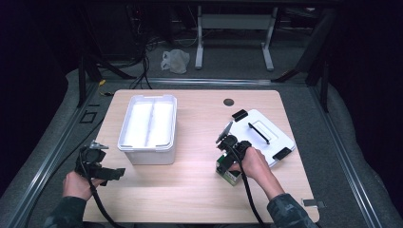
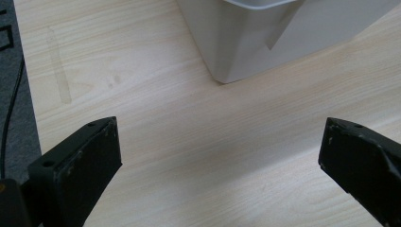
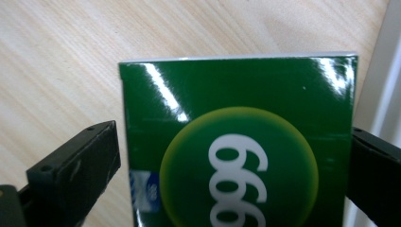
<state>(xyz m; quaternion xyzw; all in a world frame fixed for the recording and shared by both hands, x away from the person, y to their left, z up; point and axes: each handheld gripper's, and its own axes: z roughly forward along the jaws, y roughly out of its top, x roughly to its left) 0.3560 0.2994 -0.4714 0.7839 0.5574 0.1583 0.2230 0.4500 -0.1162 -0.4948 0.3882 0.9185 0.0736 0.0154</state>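
Between right claw (image 3: pixel 234 161) jaws: green box (image 3: pixel 236 142), label "999"; contact unclear. Left claw (image 2: pixel 220 156) wide.

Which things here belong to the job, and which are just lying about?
In the job:
- green box, between the right gripper's jaws
- white bin, open
- lid, off, beside the box
- left gripper, open, idle

Lying about:
- plastic bag on the floor
- table frame behind
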